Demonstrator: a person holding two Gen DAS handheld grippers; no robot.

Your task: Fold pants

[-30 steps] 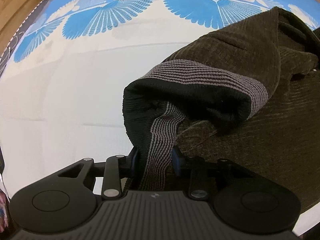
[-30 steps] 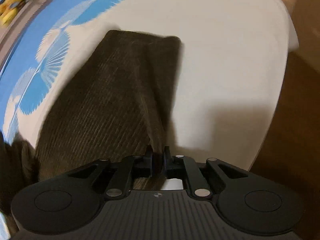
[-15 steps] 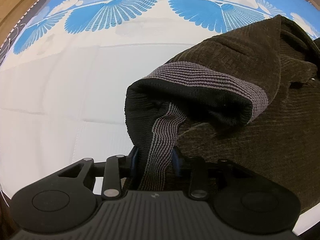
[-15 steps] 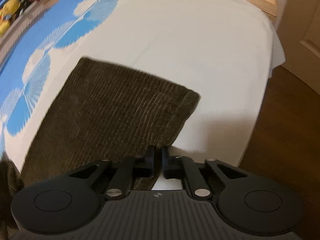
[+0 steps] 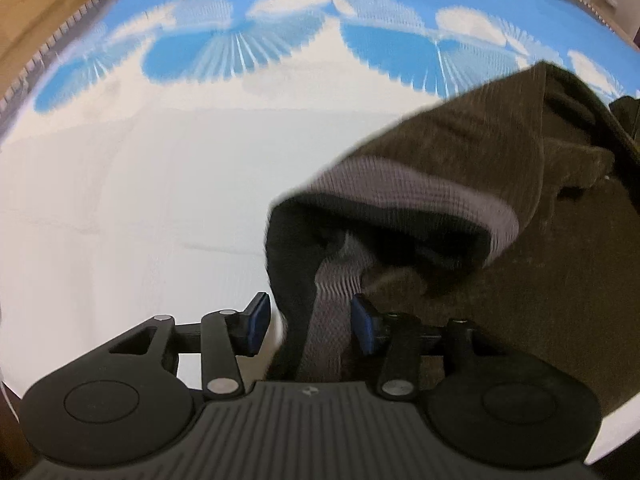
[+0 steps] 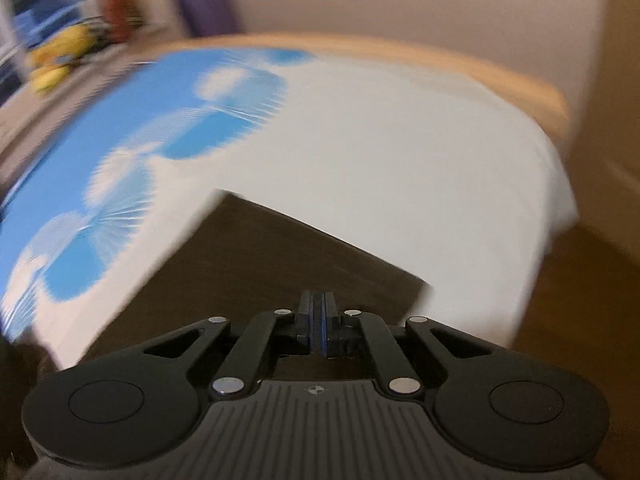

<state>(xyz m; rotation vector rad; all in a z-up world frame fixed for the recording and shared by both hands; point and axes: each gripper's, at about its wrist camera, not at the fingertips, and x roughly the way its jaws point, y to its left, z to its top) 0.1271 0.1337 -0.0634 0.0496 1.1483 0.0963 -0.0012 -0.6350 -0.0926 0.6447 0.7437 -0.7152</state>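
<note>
Mid-fold: left gripper (image 5: 308, 320) jaws are opening around the waistband (image 5: 328, 332); right gripper (image 6: 319, 322), pressed together, is empty above the pants (image 6: 280, 264).

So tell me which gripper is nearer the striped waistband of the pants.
Left. The left gripper has the striped waistband between its opening jaws, one pad clear of it. The right gripper is shut at the plain brown leg end, no waistband in its view.
</note>
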